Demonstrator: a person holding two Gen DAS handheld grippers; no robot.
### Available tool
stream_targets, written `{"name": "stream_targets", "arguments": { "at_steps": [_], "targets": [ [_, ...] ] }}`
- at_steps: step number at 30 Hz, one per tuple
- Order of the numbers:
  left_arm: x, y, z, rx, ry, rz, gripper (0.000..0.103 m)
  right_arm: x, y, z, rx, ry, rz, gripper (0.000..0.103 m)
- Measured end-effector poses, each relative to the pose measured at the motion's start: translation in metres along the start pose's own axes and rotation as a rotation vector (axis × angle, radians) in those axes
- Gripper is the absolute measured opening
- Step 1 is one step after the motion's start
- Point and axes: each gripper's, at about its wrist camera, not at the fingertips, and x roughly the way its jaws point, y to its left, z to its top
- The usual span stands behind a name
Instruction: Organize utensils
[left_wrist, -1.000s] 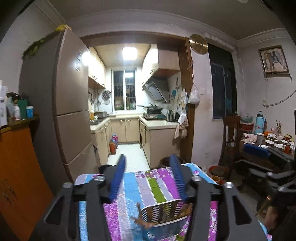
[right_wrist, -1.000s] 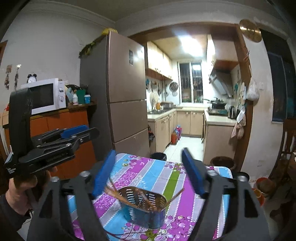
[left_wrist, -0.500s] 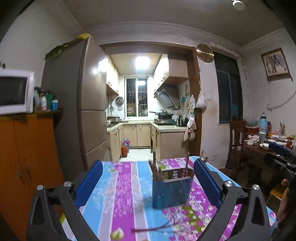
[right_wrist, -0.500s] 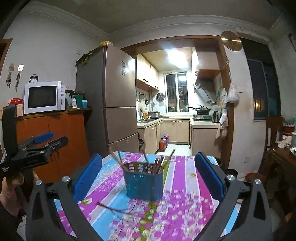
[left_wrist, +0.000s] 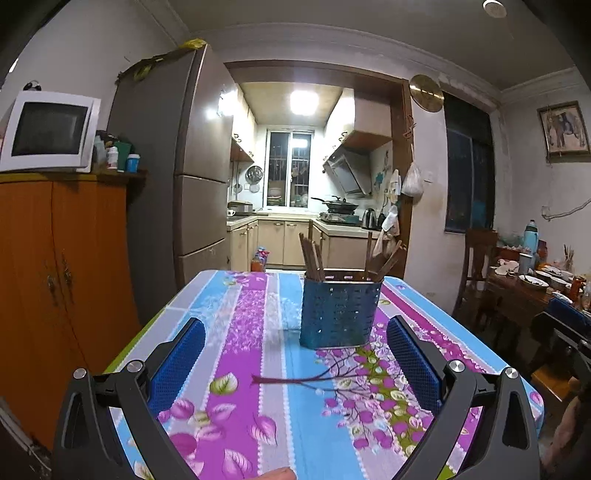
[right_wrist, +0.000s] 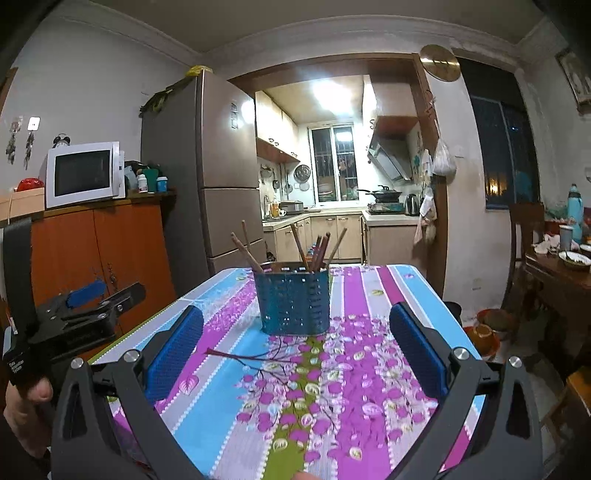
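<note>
A blue perforated utensil holder (left_wrist: 340, 312) stands upright on the table, with several brown wooden chopsticks (left_wrist: 312, 258) sticking out of it. It also shows in the right wrist view (right_wrist: 293, 302) with its chopsticks (right_wrist: 317, 249). My left gripper (left_wrist: 295, 354) is open and empty, held low over the near part of the table, short of the holder. My right gripper (right_wrist: 295, 343) is open and empty too, also short of the holder. The left gripper shows from the side at the left of the right wrist view (right_wrist: 92, 299).
The table wears a striped floral cloth (left_wrist: 258, 369). An orange cabinet (left_wrist: 55, 277) with a microwave (left_wrist: 48, 131) stands left, beside a tall fridge (left_wrist: 184, 184). A dining table with dishes (left_wrist: 535, 280) and a chair (left_wrist: 476, 266) stand right. The kitchen lies behind.
Both grippers have dropped and pulled back from above the holder to table height. Both have opened wider. The holder now stands farther ahead of both.
</note>
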Motion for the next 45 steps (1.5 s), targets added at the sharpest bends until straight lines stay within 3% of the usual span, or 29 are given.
{"name": "stream_targets", "arguments": {
  "at_steps": [11, 19, 36, 45],
  "targets": [
    [-0.038, -0.011, -0.029, 0.04, -0.061, 0.062, 0.098, -0.026, 0.0, -0.023, -0.024, -0.024, -0.052, 0.098],
    [-0.056, -0.029, -0.043, 0.071, -0.066, 0.036, 0.098, -0.04, 0.005, -0.034, -0.022, -0.035, -0.051, 0.098],
    [-0.094, -0.035, -0.039, 0.074, -0.102, 0.046, 0.098, -0.077, 0.016, -0.033, -0.048, -0.071, -0.04, 0.098],
    [-0.102, -0.038, -0.036, 0.07, -0.083, 0.054, 0.098, -0.09, 0.02, -0.031, -0.056, -0.074, -0.047, 0.098]
  ]
}}
